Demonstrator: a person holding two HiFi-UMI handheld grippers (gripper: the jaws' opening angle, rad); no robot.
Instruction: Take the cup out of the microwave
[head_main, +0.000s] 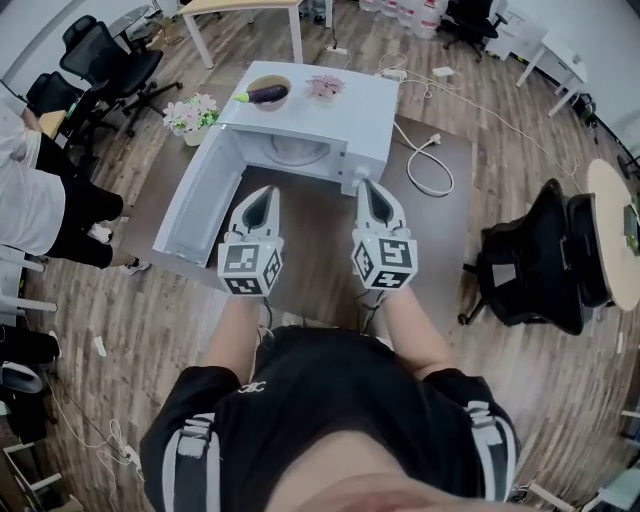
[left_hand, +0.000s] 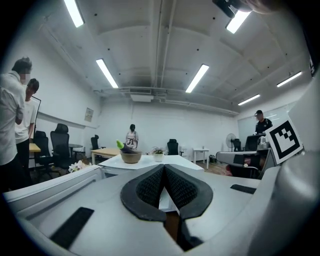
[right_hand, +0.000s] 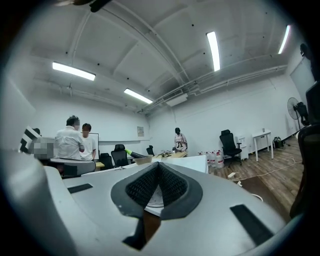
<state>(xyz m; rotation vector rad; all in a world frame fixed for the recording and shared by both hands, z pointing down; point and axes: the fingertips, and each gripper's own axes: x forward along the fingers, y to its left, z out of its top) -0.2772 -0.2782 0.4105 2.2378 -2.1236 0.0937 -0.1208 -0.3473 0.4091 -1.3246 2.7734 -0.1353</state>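
A white microwave stands on a brown table. Its door hangs open to the left. Inside the cavity I see only the round turntable; no cup shows in any view. My left gripper hangs level just in front of the opening, near the door, with its jaws shut and nothing between them. My right gripper is beside it, at the microwave's right front corner, also shut and holding nothing. In the left gripper view the microwave's top lies just beyond the left gripper.
A bowl holding an eggplant and a small potted plant sit on the microwave. A bunch of flowers stands at its left. A white power cable loops on the table. A black office chair is at the right, people at the left.
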